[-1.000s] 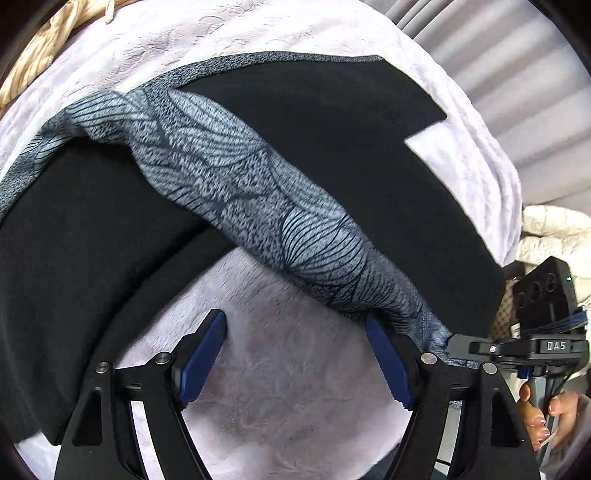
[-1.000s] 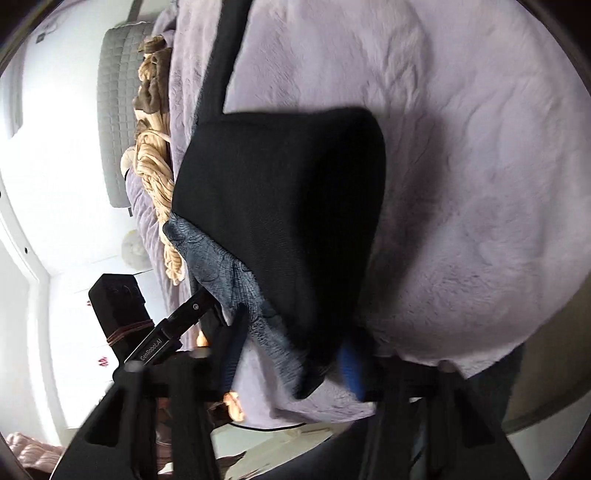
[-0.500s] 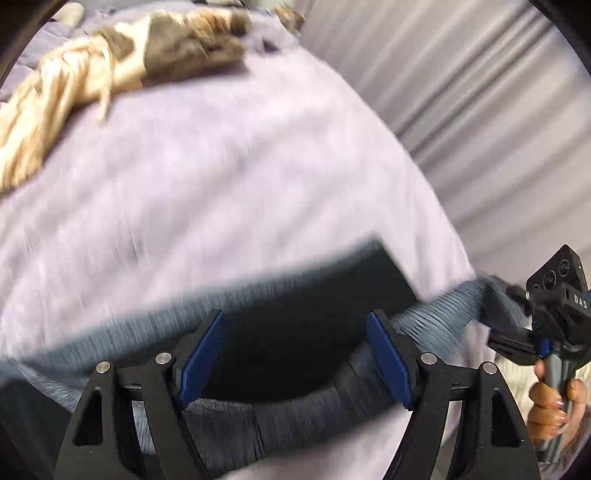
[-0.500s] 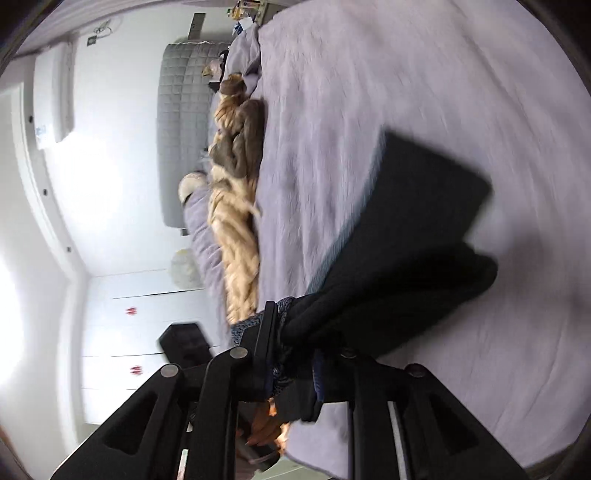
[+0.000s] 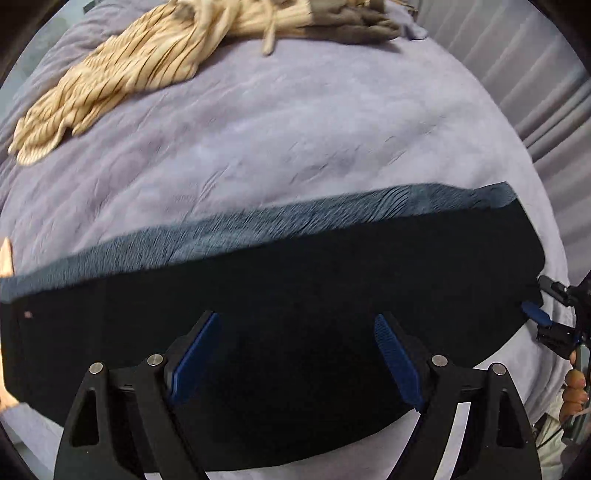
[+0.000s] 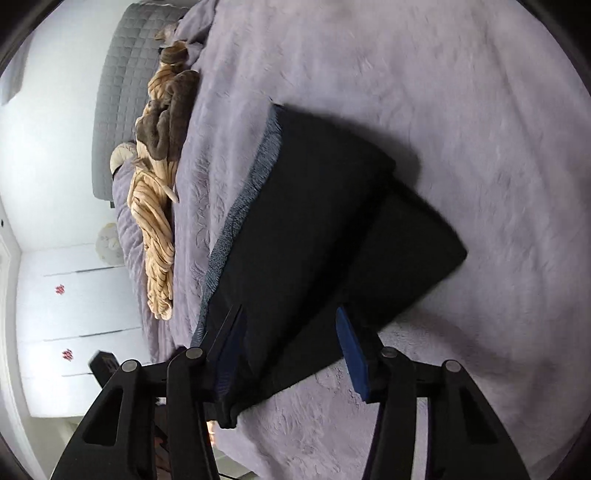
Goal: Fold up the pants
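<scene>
Black pants with a grey patterned waistband lie flat and folded on the lilac bedspread. In the right wrist view the pants show two stacked black layers, with the waistband along their left edge. My left gripper is open just above the black fabric, holding nothing. My right gripper is open over the near corner of the pants, holding nothing. The right gripper also shows at the right edge of the left wrist view.
A beige striped garment and a brown one lie heaped at the far side of the lilac bedspread. A grey quilted headboard and white wall stand beyond. Grey curtains hang at the right.
The right gripper, shut on the waistband half a second ago, has opened and let go. The waistband was carried over and the pants now lie folded flat. The left gripper stayed open.
</scene>
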`<state>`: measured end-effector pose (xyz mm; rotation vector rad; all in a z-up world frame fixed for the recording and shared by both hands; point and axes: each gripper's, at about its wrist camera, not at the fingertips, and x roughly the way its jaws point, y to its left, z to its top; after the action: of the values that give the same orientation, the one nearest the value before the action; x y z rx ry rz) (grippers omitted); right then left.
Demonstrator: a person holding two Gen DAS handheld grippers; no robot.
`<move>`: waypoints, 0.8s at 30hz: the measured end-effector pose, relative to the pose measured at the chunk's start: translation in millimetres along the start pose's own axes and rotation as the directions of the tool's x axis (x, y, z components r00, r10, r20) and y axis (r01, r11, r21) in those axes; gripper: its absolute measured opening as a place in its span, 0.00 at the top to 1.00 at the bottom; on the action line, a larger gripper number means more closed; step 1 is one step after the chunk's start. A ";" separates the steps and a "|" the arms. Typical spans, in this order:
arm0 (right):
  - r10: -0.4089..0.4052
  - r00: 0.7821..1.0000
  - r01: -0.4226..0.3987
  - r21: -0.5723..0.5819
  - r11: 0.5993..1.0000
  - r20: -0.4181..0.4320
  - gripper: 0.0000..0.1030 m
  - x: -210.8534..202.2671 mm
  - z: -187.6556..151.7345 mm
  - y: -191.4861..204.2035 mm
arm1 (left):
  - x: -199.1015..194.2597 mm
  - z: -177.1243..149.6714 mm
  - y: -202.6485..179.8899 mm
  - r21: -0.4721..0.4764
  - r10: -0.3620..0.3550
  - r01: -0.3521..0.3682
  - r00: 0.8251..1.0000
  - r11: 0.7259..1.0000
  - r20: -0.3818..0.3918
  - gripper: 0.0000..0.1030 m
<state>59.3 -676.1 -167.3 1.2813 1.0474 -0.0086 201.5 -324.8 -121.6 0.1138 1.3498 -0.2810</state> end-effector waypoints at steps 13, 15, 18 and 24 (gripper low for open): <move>-0.122 0.989 0.118 -0.048 0.992 -0.086 0.92 26.6 -23.8 -12.1 | 6.1 -36.3 47.6 -0.049 0.072 -0.078 0.992 0.996 -0.101 0.17; -0.074 0.992 0.075 0.002 0.997 -0.105 0.89 30.6 -22.6 -25.2 | 2.1 -37.4 48.7 -0.047 0.066 -0.071 0.994 0.996 -0.090 0.17; -0.128 0.986 0.126 -0.024 0.992 -0.105 0.79 16.5 -27.3 -14.1 | -7.5 -31.1 43.4 -0.028 0.062 -0.063 0.996 0.998 -0.059 0.17; -0.169 0.983 0.182 -0.315 0.932 0.068 0.79 -26.3 -27.3 60.4 | 3.2 9.9 -9.9 0.048 0.008 -0.009 1.000 0.999 0.015 0.17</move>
<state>59.8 -647.6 -101.9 0.8879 1.0770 0.0000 208.8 -337.2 -121.7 0.1575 1.3281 -0.3072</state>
